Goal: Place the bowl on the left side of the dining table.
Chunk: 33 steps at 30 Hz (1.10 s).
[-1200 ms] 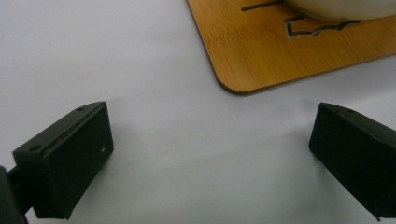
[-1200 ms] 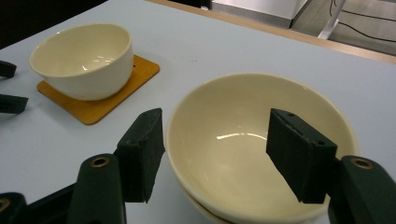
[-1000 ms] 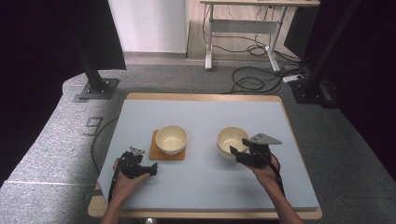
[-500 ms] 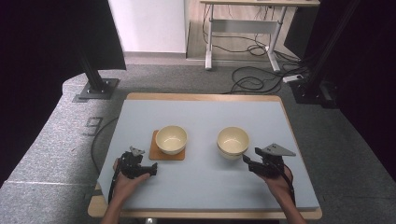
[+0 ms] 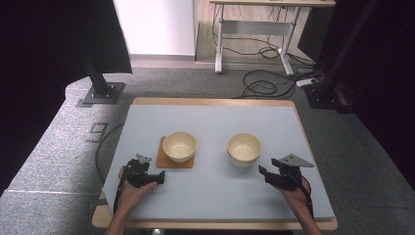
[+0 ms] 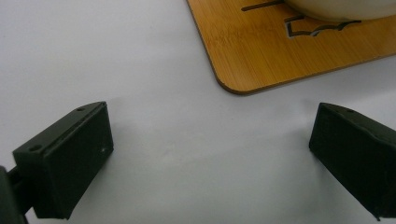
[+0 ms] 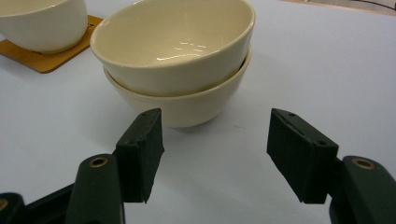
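The right hand-held gripper (image 7: 215,156) has its jaws wide apart and grasps nothing, low over the bench (image 5: 210,122), and the two stacked bowls (image 7: 180,60), mouths up, sit just beyond it toward the far left, with no writing on them.

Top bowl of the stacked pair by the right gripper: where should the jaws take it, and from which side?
Probably the top bowl by its near rim, one jaw inside, one outside, coming from above. It nests tilted in the lower bowl, so only its upper wall is free. The right gripper stands open before it.
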Each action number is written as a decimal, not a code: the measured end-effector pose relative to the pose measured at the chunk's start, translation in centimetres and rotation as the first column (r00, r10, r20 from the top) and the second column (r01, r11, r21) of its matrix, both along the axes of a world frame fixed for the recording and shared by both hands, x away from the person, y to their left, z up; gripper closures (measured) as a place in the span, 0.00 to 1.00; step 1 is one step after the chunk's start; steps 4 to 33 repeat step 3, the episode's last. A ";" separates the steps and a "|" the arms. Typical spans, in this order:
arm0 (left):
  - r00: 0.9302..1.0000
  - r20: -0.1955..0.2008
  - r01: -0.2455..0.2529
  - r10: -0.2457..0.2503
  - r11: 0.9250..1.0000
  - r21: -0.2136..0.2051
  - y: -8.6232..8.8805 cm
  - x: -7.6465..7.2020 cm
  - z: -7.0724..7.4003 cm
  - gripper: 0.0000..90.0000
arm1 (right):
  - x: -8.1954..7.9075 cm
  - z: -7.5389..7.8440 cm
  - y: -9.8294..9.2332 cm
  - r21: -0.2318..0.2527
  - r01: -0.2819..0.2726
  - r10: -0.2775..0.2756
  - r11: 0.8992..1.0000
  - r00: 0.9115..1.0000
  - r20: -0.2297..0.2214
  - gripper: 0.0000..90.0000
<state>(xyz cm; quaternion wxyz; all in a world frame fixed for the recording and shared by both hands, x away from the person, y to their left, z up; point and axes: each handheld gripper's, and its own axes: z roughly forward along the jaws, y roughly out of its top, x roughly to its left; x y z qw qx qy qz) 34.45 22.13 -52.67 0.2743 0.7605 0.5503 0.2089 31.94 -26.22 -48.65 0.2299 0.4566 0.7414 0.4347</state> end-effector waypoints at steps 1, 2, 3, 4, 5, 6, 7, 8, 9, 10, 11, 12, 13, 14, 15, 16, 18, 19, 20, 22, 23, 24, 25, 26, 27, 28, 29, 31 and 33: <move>1.000 0.000 0.000 0.000 1.000 0.000 0.0 0.0 0.0 0.00 | 0.0 0.0 -0.1 0.004 -0.001 0.001 1.000 1.000 -0.001 0.39; 1.000 -0.001 0.000 0.000 1.000 0.000 0.0 0.0 0.0 0.00 | 0.0 0.0 -0.1 0.010 -0.001 0.001 1.000 1.000 -0.003 0.38; 1.000 -0.001 0.000 0.000 1.000 0.000 0.0 0.0 0.0 0.00 | 0.0 0.0 -0.2 0.014 -0.002 0.002 1.000 1.000 -0.005 0.38; 1.000 -0.001 0.000 0.000 1.000 0.000 0.0 0.0 0.0 0.00 | 0.0 0.0 -0.2 0.014 -0.002 0.002 1.000 1.000 -0.005 0.38; 1.000 -0.001 0.000 0.000 1.000 0.000 0.0 0.0 0.0 0.00 | 0.0 0.0 -0.2 0.014 -0.002 0.002 1.000 1.000 -0.005 0.38; 1.000 -0.001 0.000 0.000 1.000 0.000 0.0 0.0 0.0 0.00 | 0.0 0.0 -0.2 0.014 -0.002 0.002 1.000 1.000 -0.005 0.38; 1.000 -0.001 0.000 0.000 1.000 0.000 0.0 0.0 0.0 0.00 | 0.0 0.0 -0.2 0.014 -0.002 0.002 1.000 1.000 -0.005 0.38; 1.000 -0.001 0.000 0.000 1.000 0.000 0.0 0.0 0.0 0.00 | 0.0 0.0 -0.2 0.014 -0.002 0.002 1.000 1.000 -0.005 0.38; 1.000 -0.001 0.000 0.000 1.000 0.000 0.0 0.0 0.0 0.00 | 0.0 0.0 -0.2 0.014 -0.002 0.002 1.000 1.000 -0.005 0.38; 1.000 -0.001 0.000 0.000 1.000 0.000 0.0 0.0 0.0 0.00 | 0.0 0.0 -0.2 0.014 -0.002 0.002 1.000 1.000 -0.005 0.38; 1.000 -0.001 0.000 0.000 1.000 0.000 0.0 0.0 0.0 0.00 | 0.0 0.0 -0.2 0.014 -0.002 0.002 1.000 1.000 -0.005 0.38; 1.000 -0.001 0.000 0.000 1.000 0.000 0.0 0.0 0.0 0.00 | 0.0 0.0 -0.2 0.014 -0.002 0.002 1.000 1.000 -0.005 0.38; 1.000 -0.001 0.000 0.000 1.000 0.000 0.0 0.0 0.0 0.00 | 0.0 0.0 -0.2 0.014 -0.002 0.002 1.000 1.000 -0.005 0.38; 1.000 -0.001 0.000 0.000 1.000 0.000 0.0 0.0 0.0 0.00 | 0.0 0.0 -0.2 0.014 -0.002 0.002 1.000 1.000 -0.005 0.38; 1.000 -0.001 0.000 0.000 1.000 0.000 0.0 0.0 0.0 0.00 | 0.0 0.0 -0.2 0.014 -0.002 0.002 1.000 1.000 -0.005 0.38; 1.000 -0.001 0.000 0.000 1.000 0.000 0.0 0.0 0.0 0.00 | 0.0 0.0 -0.2 0.014 -0.002 0.002 1.000 1.000 -0.005 0.38; 1.000 -0.001 0.000 0.000 1.000 0.000 0.0 0.0 0.0 0.00 | 0.0 0.0 -0.2 0.014 -0.002 0.002 1.000 1.000 -0.005 0.38; 1.000 -0.001 0.000 0.000 1.000 0.000 0.0 0.0 0.0 0.00 | 0.0 0.0 -0.2 0.014 -0.002 0.002 1.000 1.000 -0.005 0.38; 1.000 -0.001 0.000 0.000 1.000 0.000 0.0 0.0 0.0 0.00 | 0.0 0.0 -0.2 0.014 -0.002 0.002 1.000 1.000 -0.005 0.38; 1.000 -0.001 0.000 0.000 1.000 0.000 0.0 0.0 0.0 0.00 | 0.0 0.0 -0.2 0.014 -0.002 0.002 1.000 1.000 -0.005 0.38; 1.000 -0.001 0.000 0.000 1.000 0.000 0.0 0.0 0.0 0.00 | 0.0 0.0 -0.2 0.014 -0.002 0.002 1.000 1.000 -0.005 0.38; 1.000 -0.001 0.000 0.000 1.000 0.000 0.0 0.0 0.0 0.00 | 0.0 0.0 -0.2 0.014 -0.002 0.002 1.000 1.000 -0.005 0.38; 1.000 -0.001 0.000 0.000 1.000 0.000 0.0 0.0 0.0 0.00 | 0.0 0.0 -0.2 0.014 -0.002 0.002 1.000 1.000 -0.005 0.38; 1.000 -0.001 0.000 0.000 1.000 0.000 0.0 0.0 0.0 0.00 | 0.0 0.0 -0.2 0.014 -0.002 0.002 1.000 1.000 -0.005 0.38; 1.000 -0.001 0.000 0.000 1.000 0.000 0.0 0.0 0.0 0.00 | 0.0 0.0 -0.2 0.014 -0.002 0.002 1.000 1.000 -0.005 0.38; 1.000 -0.001 0.000 0.000 1.000 0.000 0.0 0.0 0.0 0.00 | 0.0 0.0 -0.2 0.014 -0.002 0.002 1.000 1.000 -0.005 0.38; 1.000 -0.001 0.000 0.000 1.000 0.000 0.0 0.0 0.0 0.00 | 0.0 0.0 -0.2 0.014 -0.002 0.002 1.000 1.000 -0.005 0.38; 1.000 -0.001 0.000 0.000 1.000 0.000 0.0 0.0 0.0 0.00 | 0.0 0.0 -0.2 0.014 -0.002 0.002 1.000 1.000 -0.005 0.38; 1.000 -0.001 0.000 0.000 1.000 0.000 0.0 0.0 0.0 0.00 | 0.0 0.0 -0.2 0.014 -0.002 0.002 1.000 1.000 -0.005 0.38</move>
